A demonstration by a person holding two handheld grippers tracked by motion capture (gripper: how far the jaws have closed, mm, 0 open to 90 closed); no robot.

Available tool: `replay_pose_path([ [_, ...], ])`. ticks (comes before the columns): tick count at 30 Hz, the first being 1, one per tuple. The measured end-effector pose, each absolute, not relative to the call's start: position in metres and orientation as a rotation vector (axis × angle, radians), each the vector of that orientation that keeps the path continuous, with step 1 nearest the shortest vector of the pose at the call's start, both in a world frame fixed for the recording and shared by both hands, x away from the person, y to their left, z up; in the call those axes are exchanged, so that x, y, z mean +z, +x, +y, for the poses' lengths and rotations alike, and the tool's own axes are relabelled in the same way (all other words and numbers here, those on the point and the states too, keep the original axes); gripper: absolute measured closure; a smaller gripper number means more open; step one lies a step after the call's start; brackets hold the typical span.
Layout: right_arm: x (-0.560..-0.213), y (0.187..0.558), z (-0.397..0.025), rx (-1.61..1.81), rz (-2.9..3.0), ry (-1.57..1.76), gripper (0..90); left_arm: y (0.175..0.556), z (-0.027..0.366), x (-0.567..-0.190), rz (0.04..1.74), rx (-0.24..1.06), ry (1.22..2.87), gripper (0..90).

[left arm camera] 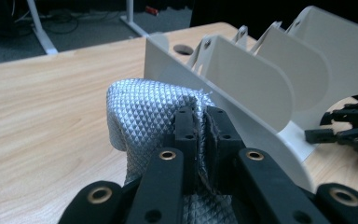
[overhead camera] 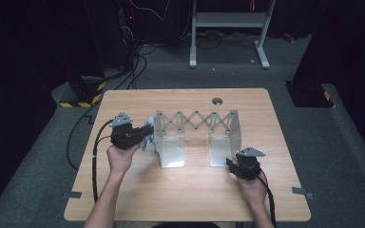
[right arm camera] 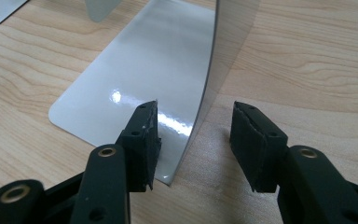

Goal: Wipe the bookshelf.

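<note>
Item: expanding metal file rack [overhead camera: 197, 135], standing mid-table [overhead camera: 180, 190], its scissor links stretched wide. We are clamping the left gripper [left arm camera: 200, 126] shut on a grey textured cloth [left arm camera: 144, 112] just beside the rack's left end plate [left arm camera: 242, 121], seemingly ready to wipe it. We are holding the right gripper [right arm camera: 193, 140] with jaws apart, straddling the right end plate's [right arm camera: 205, 93] lower edge, probably to steady the rack.
</note>
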State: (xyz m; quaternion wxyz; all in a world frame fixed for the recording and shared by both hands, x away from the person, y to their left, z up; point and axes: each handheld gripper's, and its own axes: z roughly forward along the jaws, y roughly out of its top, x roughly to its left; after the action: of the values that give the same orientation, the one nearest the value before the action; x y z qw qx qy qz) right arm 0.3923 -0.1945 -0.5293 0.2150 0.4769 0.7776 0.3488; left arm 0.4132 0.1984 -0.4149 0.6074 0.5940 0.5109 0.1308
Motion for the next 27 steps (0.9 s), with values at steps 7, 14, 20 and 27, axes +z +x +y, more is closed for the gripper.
replay_pose_path([
  [7, -0.529, 0.392, -0.195, 0.969, 2.156, 1.322, 52.1, 0.421, 0.192, -0.436, 1.231, 0.310, 1.392, 83.9],
  [14, -0.529, 0.392, -0.194, 0.967, 2.156, 1.323, 52.1, 0.429, 0.189, -0.453, 1.273, 0.292, 1.413, 83.9],
  [20, -0.529, 0.392, -0.194, 0.967, 2.156, 1.324, 52.1, 0.436, 0.186, -0.469, 1.311, 0.296, 1.467, 84.0],
  [27, -0.529, 0.392, -0.194, 0.968, 2.157, 1.325, 52.0, 0.442, 0.184, -0.481, 1.335, 0.300, 1.514, 84.2],
])
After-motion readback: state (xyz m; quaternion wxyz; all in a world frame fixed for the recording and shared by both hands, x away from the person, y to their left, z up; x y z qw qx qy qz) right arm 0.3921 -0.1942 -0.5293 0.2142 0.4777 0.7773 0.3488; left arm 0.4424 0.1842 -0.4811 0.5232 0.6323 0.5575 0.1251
